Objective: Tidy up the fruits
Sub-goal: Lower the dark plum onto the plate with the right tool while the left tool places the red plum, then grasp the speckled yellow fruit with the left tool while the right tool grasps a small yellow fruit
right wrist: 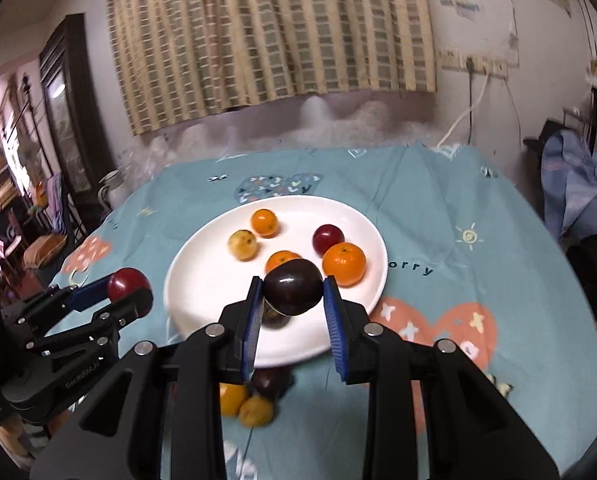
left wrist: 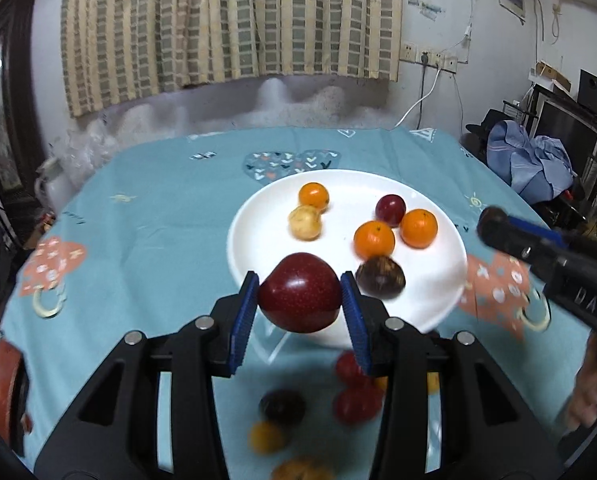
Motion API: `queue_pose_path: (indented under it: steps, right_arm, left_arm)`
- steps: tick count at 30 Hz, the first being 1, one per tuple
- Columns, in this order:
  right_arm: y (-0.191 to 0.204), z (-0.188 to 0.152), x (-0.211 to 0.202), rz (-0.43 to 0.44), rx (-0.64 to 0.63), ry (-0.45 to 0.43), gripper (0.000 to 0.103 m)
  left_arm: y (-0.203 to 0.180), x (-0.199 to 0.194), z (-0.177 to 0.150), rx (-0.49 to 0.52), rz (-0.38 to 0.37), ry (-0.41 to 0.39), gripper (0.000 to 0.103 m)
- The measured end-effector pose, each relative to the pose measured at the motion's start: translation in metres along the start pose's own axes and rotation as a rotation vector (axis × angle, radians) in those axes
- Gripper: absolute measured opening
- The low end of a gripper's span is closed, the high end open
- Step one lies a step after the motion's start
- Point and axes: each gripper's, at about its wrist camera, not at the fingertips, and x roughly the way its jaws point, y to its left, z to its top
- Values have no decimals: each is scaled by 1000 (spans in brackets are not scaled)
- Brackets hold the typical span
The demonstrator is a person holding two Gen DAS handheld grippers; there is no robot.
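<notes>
My left gripper (left wrist: 299, 292) is shut on a dark red plum (left wrist: 298, 296), held above the near rim of the white plate (left wrist: 254, 216). My right gripper (right wrist: 292, 288) is shut on a dark purple plum (right wrist: 293, 286) above the plate (right wrist: 202, 280). On the plate lie oranges (left wrist: 374, 240), a small yellow fruit (left wrist: 305, 222), a red plum (left wrist: 390, 210) and a dark fruit (left wrist: 380, 277). The left gripper with its red plum (right wrist: 125, 282) shows at the left of the right wrist view. The right gripper (left wrist: 494, 226) shows at the right of the left wrist view.
Several loose fruits lie on the blue tablecloth near me: red ones (left wrist: 354, 396), a dark one (left wrist: 281, 406), yellow-orange ones (left wrist: 266, 436) (right wrist: 250, 406). A curtain and wall stand behind the table. Clothes (left wrist: 530, 160) pile at the right.
</notes>
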Motion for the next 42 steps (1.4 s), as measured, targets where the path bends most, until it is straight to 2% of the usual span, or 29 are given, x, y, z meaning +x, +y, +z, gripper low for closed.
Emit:
queue_pose_path:
  steps: [3, 5, 6, 7, 12, 14, 15, 16, 20, 25, 29, 34, 38, 41, 42]
  right_arm:
    - [-8, 0, 27, 44, 43, 48, 32]
    - [-12, -1, 37, 67, 79, 85, 41]
    - [-15, -2, 38, 59, 104, 90, 70]
    - [-18, -3, 33, 57, 122, 58, 78]
    - [-16, 5, -21, 120, 146, -66, 78]
    - [-8, 2, -47, 138, 131, -90, 85]
    - [-5, -2, -54, 135, 121, -96, 93]
    - [1, -10, -61, 129, 104, -98, 95]
    - [16, -53, -66, 100, 32, -54, 95]
    - [16, -87, -61, 77, 34, 30, 95]
    - [14, -86, -64, 80, 37, 15, 95]
    - [5, -84, -60, 68, 69, 34, 95]
    - [0, -84, -58, 65, 93, 47, 95]
    - [0, -85, -58, 63, 90, 53, 95]
    - [1, -86, -57, 61, 86, 54, 95]
  left_arm:
    - [-3, 28, 8, -10, 8, 21, 43]
    - [-2, 40, 8, -20, 4, 42, 49]
    - [1, 43, 6, -33, 9, 37, 60]
    - [2, 41, 5, -39, 15, 26, 64]
    - [13, 7, 1, -45, 21, -17, 65]
    - [21, -15, -6, -57, 32, -39, 78]
    - [26, -29, -13, -68, 53, -52, 88]
    - [31, -40, -22, -81, 62, -61, 89]
    - [37, -65, -62, -84, 56, -21, 89]
    - [17, -75, -106, 0, 101, 14, 89]
    - [9, -76, -111, 40, 82, 16, 89]
    - [12, -61, -116, 19, 41, 76, 89]
    - [10, -56, -118, 28, 28, 88, 88]
    - [6, -56, -117, 38, 19, 82, 81]
    - [6, -55, -117, 36, 2, 89, 74]
